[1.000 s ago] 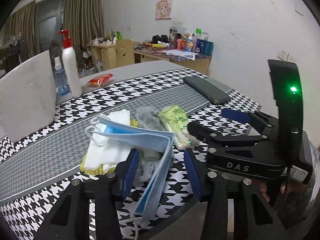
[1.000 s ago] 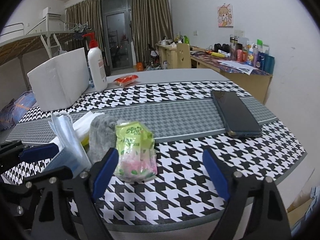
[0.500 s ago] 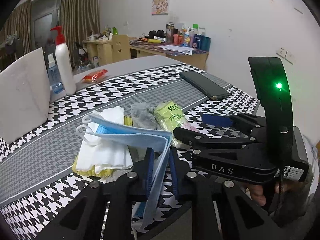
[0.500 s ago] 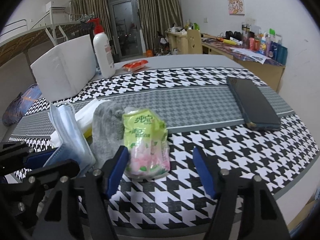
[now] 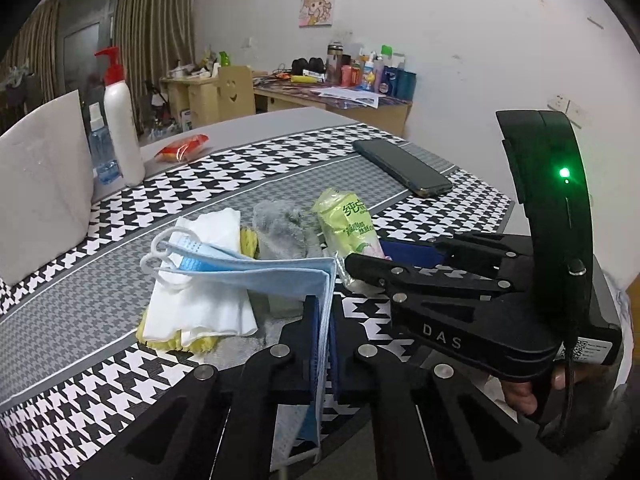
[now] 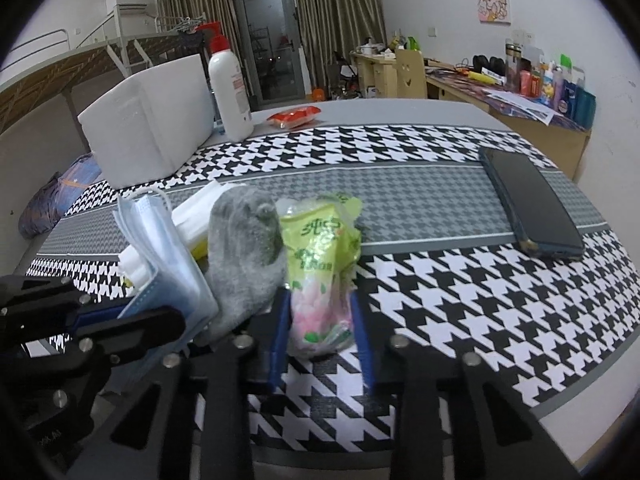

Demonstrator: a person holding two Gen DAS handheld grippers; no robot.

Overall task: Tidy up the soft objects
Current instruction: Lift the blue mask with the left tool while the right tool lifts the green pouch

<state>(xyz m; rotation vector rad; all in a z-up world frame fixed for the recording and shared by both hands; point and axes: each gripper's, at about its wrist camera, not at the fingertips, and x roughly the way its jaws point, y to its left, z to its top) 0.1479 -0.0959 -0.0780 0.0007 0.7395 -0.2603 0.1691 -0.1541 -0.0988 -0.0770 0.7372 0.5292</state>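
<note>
At the near edge of the surface [image 6: 440,208], the left tongs [image 5: 322,344] pinch the limp, light mask [image 5: 256,276] by its fold, while the right tongs [image 6: 320,340] close snugly around the soft, crinkly tissue pack [image 6: 320,272], best held mid-body.

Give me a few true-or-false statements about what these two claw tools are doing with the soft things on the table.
1. The left gripper is shut on the blue face mask. True.
2. The right gripper is closing around the phone. False: its fingers flank the green tissue pack; the phone lies apart, untouched.
3. The grey sock lies between the mask and the tissue pack. True.
4. The pump bottle lies on its side. False: it stands upright beside the white box.
</note>
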